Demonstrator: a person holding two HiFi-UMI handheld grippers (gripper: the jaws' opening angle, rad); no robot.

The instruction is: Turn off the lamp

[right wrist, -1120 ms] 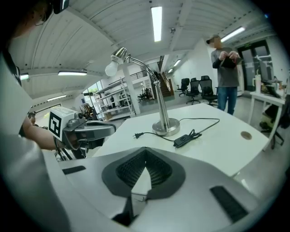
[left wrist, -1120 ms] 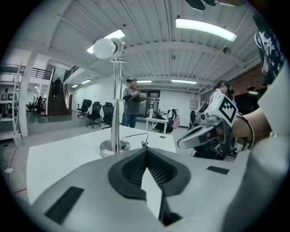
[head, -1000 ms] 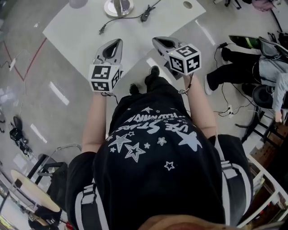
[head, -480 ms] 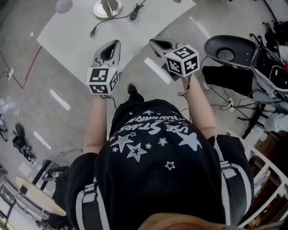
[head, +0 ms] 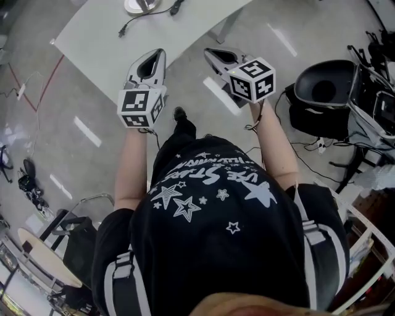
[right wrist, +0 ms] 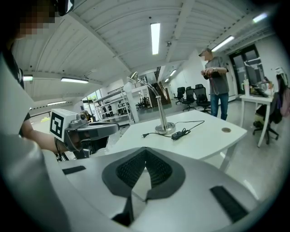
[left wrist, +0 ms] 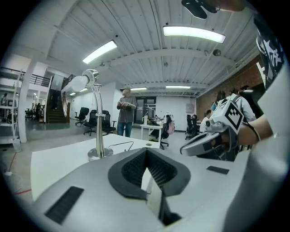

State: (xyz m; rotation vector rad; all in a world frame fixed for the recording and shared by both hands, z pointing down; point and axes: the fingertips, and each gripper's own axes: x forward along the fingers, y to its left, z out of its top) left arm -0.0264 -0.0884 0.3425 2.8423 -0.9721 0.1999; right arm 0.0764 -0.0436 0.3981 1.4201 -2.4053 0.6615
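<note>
The silver desk lamp stands on a white table. Its base is cut off by the top edge of the head view. A black cord with an inline switch and a loose plug lies beside the base. In the left gripper view the lamp rises ahead at the left. My left gripper and right gripper are held side by side in the air, short of the table's near edge. Both are shut and hold nothing.
A black office chair stands on the floor at the right, with cables around it. A person stands beyond the table, and more desks and chairs fill the background. A red line runs across the floor at the left.
In the head view the table and lamp have slid up toward the top edge, farther from both grippers. The black chair has come fully into view at the right. Both grippers stay shut.
</note>
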